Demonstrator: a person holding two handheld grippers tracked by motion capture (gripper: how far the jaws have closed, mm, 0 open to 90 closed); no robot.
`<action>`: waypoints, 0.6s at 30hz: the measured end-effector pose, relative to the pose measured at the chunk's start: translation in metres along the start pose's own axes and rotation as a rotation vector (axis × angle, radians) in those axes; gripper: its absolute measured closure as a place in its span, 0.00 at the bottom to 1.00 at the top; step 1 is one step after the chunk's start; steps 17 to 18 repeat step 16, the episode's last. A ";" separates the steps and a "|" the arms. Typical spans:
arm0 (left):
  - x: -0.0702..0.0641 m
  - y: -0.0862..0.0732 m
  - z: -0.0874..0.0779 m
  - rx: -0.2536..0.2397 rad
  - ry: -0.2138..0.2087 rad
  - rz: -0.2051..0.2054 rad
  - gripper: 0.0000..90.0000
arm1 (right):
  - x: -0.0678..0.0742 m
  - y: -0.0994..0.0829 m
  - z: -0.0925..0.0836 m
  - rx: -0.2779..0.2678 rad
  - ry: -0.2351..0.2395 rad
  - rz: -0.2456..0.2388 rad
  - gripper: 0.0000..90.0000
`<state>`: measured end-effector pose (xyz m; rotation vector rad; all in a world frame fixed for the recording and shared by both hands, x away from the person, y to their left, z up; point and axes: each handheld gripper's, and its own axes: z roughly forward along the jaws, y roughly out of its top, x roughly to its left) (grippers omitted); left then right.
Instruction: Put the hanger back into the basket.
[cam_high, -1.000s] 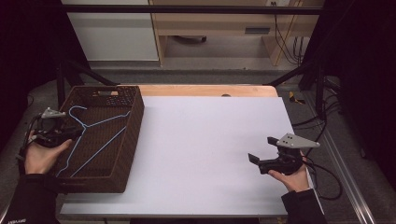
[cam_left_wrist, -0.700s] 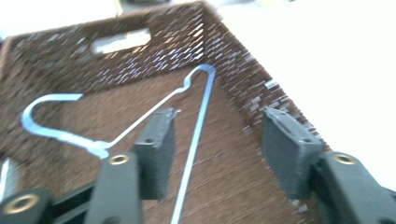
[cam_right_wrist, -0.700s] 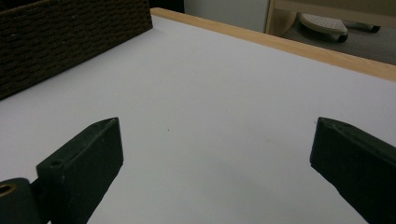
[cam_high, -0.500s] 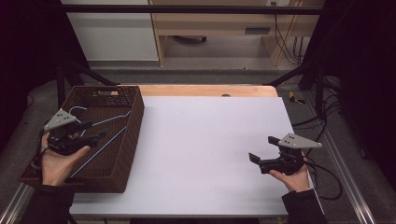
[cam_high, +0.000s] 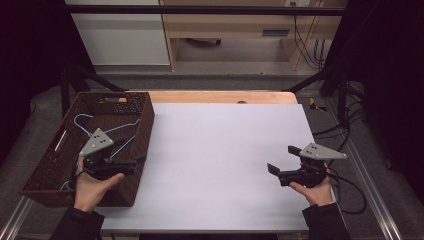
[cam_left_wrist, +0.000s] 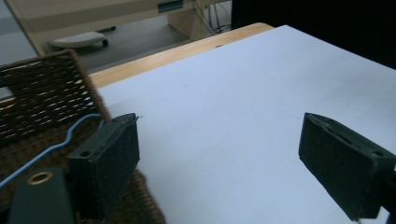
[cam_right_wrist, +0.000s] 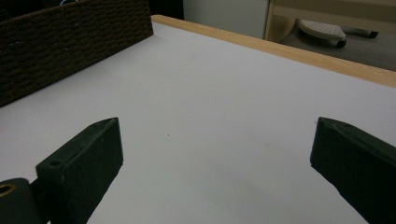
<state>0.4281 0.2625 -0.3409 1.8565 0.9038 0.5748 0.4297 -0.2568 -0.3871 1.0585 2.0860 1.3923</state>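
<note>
**Open tongs over a wicker basket holding a blue wire hanger**

Hidden or unclear: in the high view the lower part of the blue wire hanger (cam_high: 102, 131) is covered by the left gripper (cam_high: 136, 164) and the hand holding it; only its hook and upper wires show. In the left gripper view the hanger (cam_left_wrist: 56, 145) is cut off by the near jaw, so whether that jaw touches the wire cannot be told. The basket's near wall is in shadow.

Tongs: the left gripper (cam_left_wrist: 219, 163) hangs over the right-hand edge of the brown wicker basket (cam_high: 46, 170), jaws pointing towards the white table surface (cam_high: 225, 150). Its jaws have just been opening and stand wide apart, with nothing between them but bare table. The right gripper (cam_high: 281, 165) sits near the table's right edge, well apart from the basket. In the right gripper view its jaws (cam_right_wrist: 215, 172) are likewise spread wide and grip nothing; the basket wall (cam_right_wrist: 70, 42) appears far off at upper left.

Container: the basket stands at the table's left end, partly overhanging the edge. The hanger lies inside it on the floor, hook towards the far wall. A pale strip (cam_high: 60, 140) lies along the inner left side; what it is cannot be made out.
</note>
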 end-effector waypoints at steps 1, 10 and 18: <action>-0.003 -0.001 0.002 -0.005 -0.004 0.004 0.13 | 0.000 0.000 0.000 -0.001 0.000 0.000 0.03; -0.021 -0.015 0.012 -0.014 -0.038 0.024 0.09 | -0.002 -0.001 -0.002 -0.012 0.004 -0.002 0.03; -0.022 -0.021 0.017 -0.018 -0.046 0.019 0.09 | -0.002 -0.002 -0.003 -0.013 0.008 0.010 0.03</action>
